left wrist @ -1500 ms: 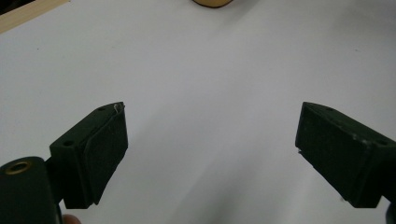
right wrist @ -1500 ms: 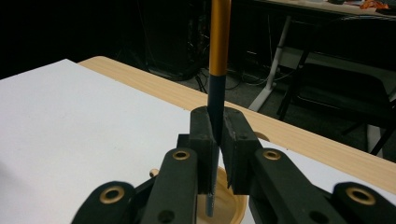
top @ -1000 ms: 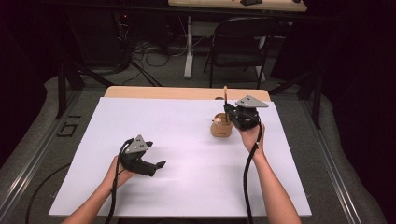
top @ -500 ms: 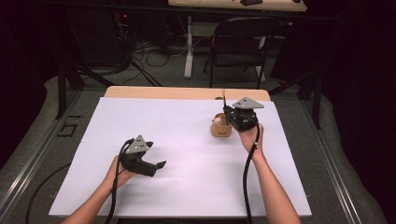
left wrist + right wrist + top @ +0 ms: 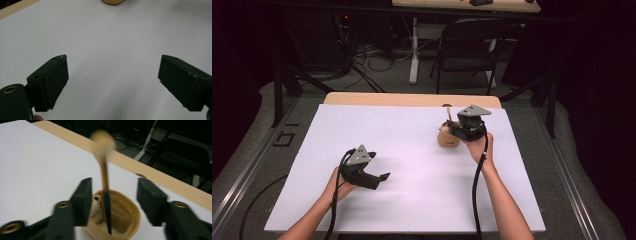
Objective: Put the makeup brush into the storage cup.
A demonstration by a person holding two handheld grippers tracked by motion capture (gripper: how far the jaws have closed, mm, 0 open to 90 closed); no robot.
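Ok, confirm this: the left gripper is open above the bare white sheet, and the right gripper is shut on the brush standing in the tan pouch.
Not quite. The right gripper is open: the right gripper view shows its jaws apart on either side of the brush in the tan pouch. The left gripper is open above the white sheet.

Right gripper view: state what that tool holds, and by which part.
Nothing held. The right tool is open, jaws astride the tan pouch and upright brush.

The white sheet [image 5: 412, 150] lies bare between the grippers; a tan cup [image 5: 448, 138] with an upright stick [image 5: 105, 182] obstructs the far right.
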